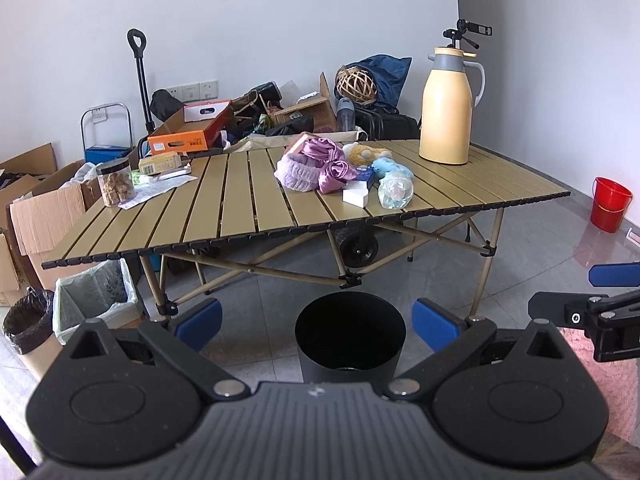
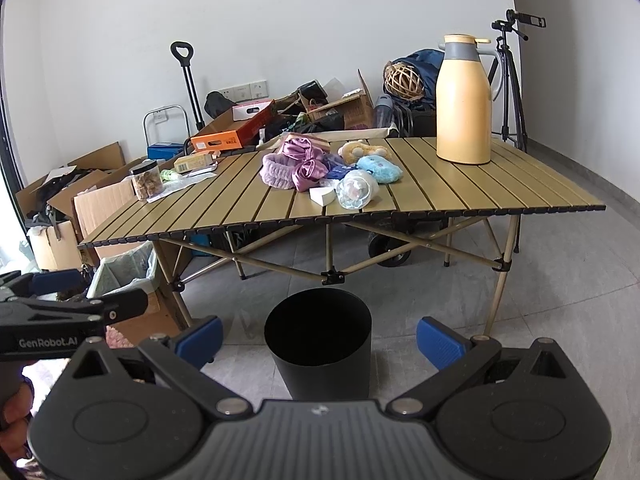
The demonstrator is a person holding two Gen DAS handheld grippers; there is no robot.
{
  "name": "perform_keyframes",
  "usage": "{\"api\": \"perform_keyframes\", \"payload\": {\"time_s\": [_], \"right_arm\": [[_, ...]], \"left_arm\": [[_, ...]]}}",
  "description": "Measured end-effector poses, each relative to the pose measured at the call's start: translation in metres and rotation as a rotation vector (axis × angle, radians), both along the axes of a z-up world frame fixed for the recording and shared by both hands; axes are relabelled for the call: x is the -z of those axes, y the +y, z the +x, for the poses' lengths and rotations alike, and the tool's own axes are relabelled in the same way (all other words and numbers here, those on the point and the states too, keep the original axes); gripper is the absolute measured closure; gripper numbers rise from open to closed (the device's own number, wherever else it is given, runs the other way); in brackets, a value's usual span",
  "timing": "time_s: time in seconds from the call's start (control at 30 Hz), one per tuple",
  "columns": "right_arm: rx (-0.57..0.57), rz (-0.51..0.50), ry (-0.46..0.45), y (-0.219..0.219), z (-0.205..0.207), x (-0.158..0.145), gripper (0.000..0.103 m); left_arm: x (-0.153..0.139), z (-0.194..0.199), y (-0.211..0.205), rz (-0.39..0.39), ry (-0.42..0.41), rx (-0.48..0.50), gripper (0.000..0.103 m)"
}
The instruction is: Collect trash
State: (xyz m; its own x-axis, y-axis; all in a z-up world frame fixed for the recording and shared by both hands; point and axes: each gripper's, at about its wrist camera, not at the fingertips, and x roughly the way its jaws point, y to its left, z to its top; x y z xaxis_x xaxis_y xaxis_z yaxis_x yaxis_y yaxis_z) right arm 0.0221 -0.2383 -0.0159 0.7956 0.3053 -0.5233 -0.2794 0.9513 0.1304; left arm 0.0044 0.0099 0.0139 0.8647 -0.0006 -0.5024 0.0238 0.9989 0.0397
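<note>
Both your grippers' fingers [image 1: 316, 322] [image 2: 320, 338] gape, released; the crumpled clear plastic bottle [image 2: 356, 189], probably trash, lies ahead beyond the right fingers on the slatted bench [image 2: 500, 184].

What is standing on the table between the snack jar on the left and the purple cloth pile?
Nothing: between the snack jar and the purple cloth pile the table slats are bare, in both wrist views.

On the table [image 1: 256, 216] I count one thermos [image 1: 447, 108] at the far right corner, one jar [image 1: 115, 182] at the left edge, two plush toys, one crumpled bottle [image 1: 395, 190]. I see one black bin [image 1: 349, 334] and one red bucket [image 1: 610, 203] on the floor.
</note>
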Motion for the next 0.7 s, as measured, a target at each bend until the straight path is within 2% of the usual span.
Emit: {"api": "perform_keyframes", "payload": {"time_s": [0.3, 0.7], "right_arm": [[0.001, 0.007, -0.013, 0.001, 0.02, -0.001, 0.0], [0.035, 0.025, -0.013, 0.0, 0.069, -0.001, 0.0]], "left_arm": [[0.008, 0.02, -0.003, 0.015, -0.012, -0.004, 0.0], [0.019, 0.075, -0.007, 0.01, -0.011, 0.013, 0.0]]}}
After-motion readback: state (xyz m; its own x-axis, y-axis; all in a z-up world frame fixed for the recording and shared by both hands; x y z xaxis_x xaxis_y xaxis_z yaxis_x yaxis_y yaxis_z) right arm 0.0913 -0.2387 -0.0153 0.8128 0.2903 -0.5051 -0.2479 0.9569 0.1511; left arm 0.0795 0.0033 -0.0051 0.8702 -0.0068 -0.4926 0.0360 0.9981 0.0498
